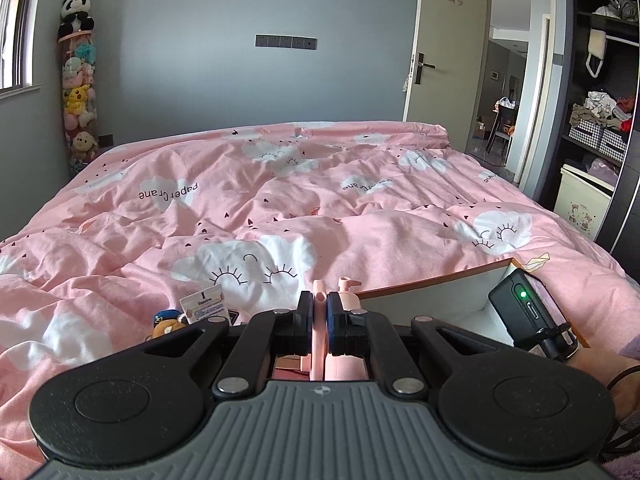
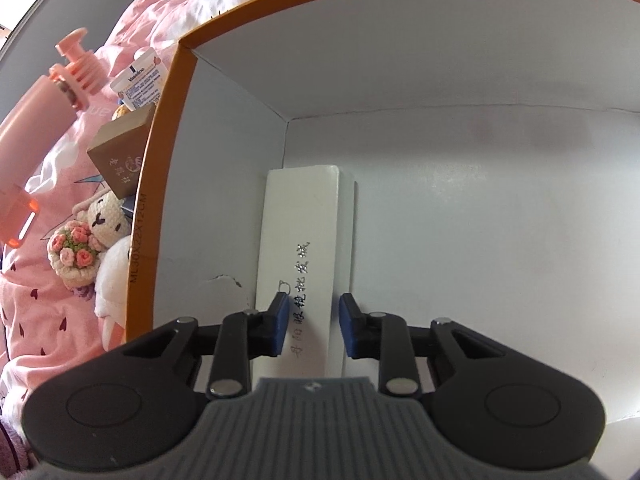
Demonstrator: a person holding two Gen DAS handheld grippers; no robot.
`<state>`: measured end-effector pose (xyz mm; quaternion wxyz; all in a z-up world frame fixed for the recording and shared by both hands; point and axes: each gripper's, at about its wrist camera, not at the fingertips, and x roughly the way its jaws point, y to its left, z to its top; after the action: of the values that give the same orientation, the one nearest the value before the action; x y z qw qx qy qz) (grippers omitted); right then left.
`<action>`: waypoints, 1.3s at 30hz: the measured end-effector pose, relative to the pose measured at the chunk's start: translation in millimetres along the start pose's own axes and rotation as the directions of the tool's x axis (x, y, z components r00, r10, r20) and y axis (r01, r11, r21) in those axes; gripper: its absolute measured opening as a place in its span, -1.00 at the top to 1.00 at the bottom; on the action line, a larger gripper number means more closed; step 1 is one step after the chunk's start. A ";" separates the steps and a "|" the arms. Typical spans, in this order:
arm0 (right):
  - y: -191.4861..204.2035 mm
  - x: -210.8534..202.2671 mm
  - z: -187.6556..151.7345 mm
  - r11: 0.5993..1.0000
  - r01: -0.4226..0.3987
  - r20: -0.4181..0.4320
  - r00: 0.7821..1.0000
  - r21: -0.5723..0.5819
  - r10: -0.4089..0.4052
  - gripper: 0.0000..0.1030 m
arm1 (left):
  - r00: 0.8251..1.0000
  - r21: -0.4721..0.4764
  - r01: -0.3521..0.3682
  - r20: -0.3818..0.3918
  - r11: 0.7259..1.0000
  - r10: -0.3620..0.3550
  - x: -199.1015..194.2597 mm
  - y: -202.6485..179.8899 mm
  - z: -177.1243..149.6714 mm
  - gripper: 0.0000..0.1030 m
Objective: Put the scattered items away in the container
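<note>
The left wrist view showed the whole pink bed (image 1: 280, 184), a grey wall and an open door; the right wrist view looked down into the white container (image 2: 480, 140) with its orange rim.

The left tool (image 1: 320, 308) was clenched on a pink pump bottle (image 1: 318, 344), whose pump head rose just past the pads. From the right wrist view that bottle (image 2: 24, 136) hung at the left edge, above the bedcover and outside the container's wall.

The right tool (image 2: 314, 320) stood released inside the container, its pads apart on either side of a long white box (image 2: 300, 240) that lay on the floor near the left wall; the pads did not press on it. To the right of that box the container floor lay bare.

Only the right wrist view showed the items crowded against the container's outer left wall: a brown box (image 2: 120, 160), a small tub (image 2: 138, 88), a knitted rabbit (image 2: 106, 216) with a flower bouquet (image 2: 74, 254). In the left wrist view the tool's body hid most of them; a tub (image 1: 202, 304) and a small toy (image 1: 168, 322) peeked out. The bottle's lower half was cut off there.
</note>
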<state>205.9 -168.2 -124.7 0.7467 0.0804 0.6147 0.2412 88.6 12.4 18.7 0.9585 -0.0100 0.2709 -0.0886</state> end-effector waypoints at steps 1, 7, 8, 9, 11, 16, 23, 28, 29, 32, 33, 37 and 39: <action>-1.2 -6.0 -0.6 1.000 0.002 0.019 1.000 -0.001 -0.001 0.43 | 1.000 0.011 0.002 0.001 1.000 -0.002 1.6 -4.7 -0.4 0.86; -5.4 -45.7 -5.7 0.998 0.052 0.143 0.989 -0.035 -0.046 0.42 | 1.000 0.092 0.019 0.016 0.996 -0.020 13.3 -36.6 -4.2 0.86; -6.3 -51.3 -8.1 0.998 0.057 0.159 0.986 -0.035 -0.050 0.42 | 1.000 0.106 0.019 0.017 0.994 -0.021 15.9 -41.3 -5.1 0.86; -7.3 -57.2 -11.3 0.998 0.061 0.173 0.983 -0.034 -0.054 0.42 | 1.000 0.121 0.019 0.016 0.993 -0.022 18.7 -45.8 -6.2 0.86; -10.3 -65.8 -15.7 0.997 0.068 0.195 0.979 -0.031 -0.060 0.42 | 1.000 0.150 0.019 0.009 0.988 -0.021 24.9 -53.8 -8.5 0.86; -19.0 -76.5 -16.2 0.997 0.078 0.226 0.971 -0.004 -0.075 0.42 | 1.000 0.240 0.005 -0.012 0.971 -0.002 38.5 -74.4 -18.9 0.86; -26.6 -73.7 -9.5 0.997 0.070 0.241 0.968 0.026 -0.075 0.42 | 0.999 0.347 -0.020 -0.041 0.938 0.036 55.6 -92.9 -37.2 0.86; -31.7 -72.1 -5.2 0.998 0.050 0.243 0.968 0.038 -0.058 0.43 | 0.997 0.404 -0.029 -0.055 0.914 0.056 64.1 -100.1 -48.1 0.86; -32.4 -71.5 -4.2 0.998 0.044 0.243 0.969 0.040 -0.052 0.43 | 0.996 0.413 -0.029 -0.061 0.910 0.059 66.7 -101.3 -49.7 0.86; -33.0 -68.7 -1.0 0.999 0.028 0.239 0.970 0.039 -0.037 0.43 | 0.994 0.440 -0.027 -0.085 0.898 0.072 74.5 -104.1 -55.4 0.86; -32.9 -68.0 -1.0 0.999 0.018 0.238 0.971 0.037 -0.026 0.44 | 0.993 0.447 -0.026 -0.093 0.894 0.076 77.1 -104.8 -56.9 0.86; -33.0 -62.4 2.5 0.999 -0.013 0.227 0.974 0.031 0.005 0.44 | 0.987 0.474 -0.029 -0.128 0.880 0.102 87.1 -106.7 -63.8 0.86; -34.5 -57.5 4.7 0.999 -0.027 0.218 0.976 0.040 0.018 0.44 | 0.984 0.489 -0.028 -0.141 0.872 0.111 90.2 -107.7 -67.3 0.86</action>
<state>212.0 -223.8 -87.4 0.8049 0.1291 0.5331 0.2262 111.4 -107.5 -78.1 0.9073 0.2478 0.3182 -0.1195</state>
